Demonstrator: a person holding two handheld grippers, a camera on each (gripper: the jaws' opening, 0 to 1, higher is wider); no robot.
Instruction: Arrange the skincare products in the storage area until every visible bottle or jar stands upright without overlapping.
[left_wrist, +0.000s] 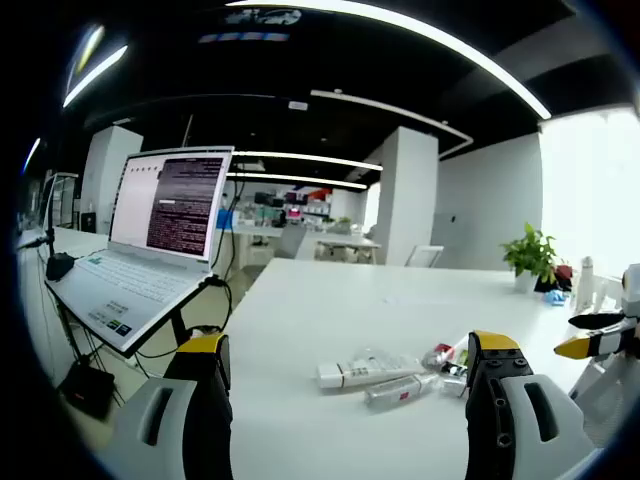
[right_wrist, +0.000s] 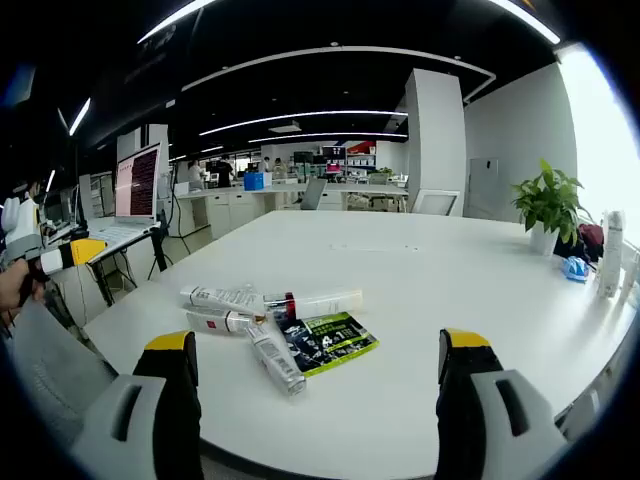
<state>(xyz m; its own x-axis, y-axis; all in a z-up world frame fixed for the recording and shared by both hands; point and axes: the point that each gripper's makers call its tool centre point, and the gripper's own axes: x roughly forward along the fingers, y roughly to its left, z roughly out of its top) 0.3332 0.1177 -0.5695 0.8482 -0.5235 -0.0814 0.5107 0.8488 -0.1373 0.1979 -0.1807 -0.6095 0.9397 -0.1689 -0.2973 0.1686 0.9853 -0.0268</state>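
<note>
Big white surface (right_wrist: 450, 300) is mostly bare, laptop (left_wrist: 150, 240) off to the side on a stand. The skincare tubes (right_wrist: 250, 310) lie flat in a loose heap near the middle, some touching or crossing, next to a green sachet (right_wrist: 325, 342). Left tongs (left_wrist: 345, 385) and right tongs (right_wrist: 315, 380) both hang apart, holding nothing. Risk: those slim tubes probably tip right over once stood up, knocking their neighbours.

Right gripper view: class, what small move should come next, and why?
Probably bring the open right gripper forward to the nearest lying tube. The tubes and the green sachet lie flat in a touching cluster on the white table; none stands upright.
</note>
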